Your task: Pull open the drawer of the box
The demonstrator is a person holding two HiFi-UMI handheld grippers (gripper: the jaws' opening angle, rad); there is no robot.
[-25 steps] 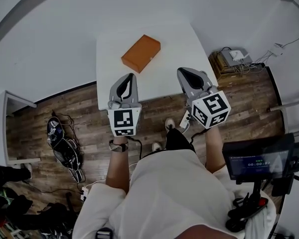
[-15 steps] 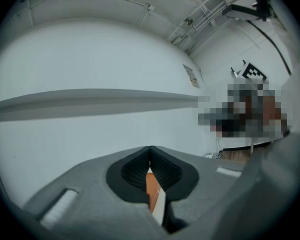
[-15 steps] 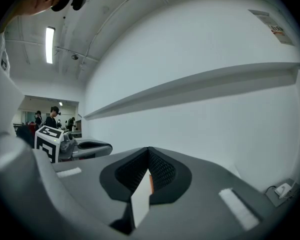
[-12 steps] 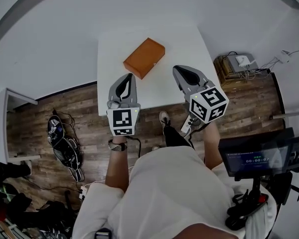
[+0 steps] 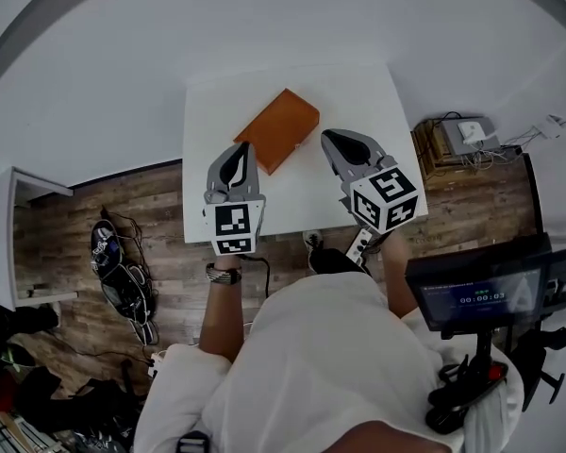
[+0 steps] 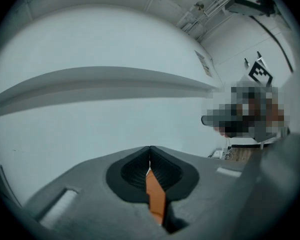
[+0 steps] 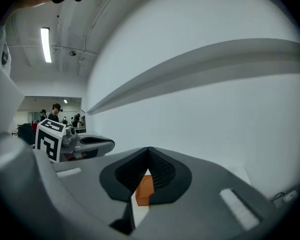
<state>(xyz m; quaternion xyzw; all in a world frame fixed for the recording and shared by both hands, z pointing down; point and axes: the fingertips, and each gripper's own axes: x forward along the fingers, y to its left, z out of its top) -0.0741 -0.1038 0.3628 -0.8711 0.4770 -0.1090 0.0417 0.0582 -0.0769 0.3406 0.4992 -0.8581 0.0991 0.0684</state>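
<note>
Since the earlier frames both grippers have advanced over the near edge of the table (image 5: 358,92) toward the box (image 5: 276,128), which now sits closer in. The left gripper (image 5: 242,147) has its jaws together at the tips, holding nothing; a sliver of orange shows through the slit behind them. The right gripper (image 5: 330,138) is likewise closed and empty, with the box seen low through its gap. The box lies ahead and between the two tools, its long axis running from near-left to far-right. Its near short end is just beside the left tips, ahead and to their right. Its long right side is near the right tips, to their left. The drawer end cannot be made out.
</note>
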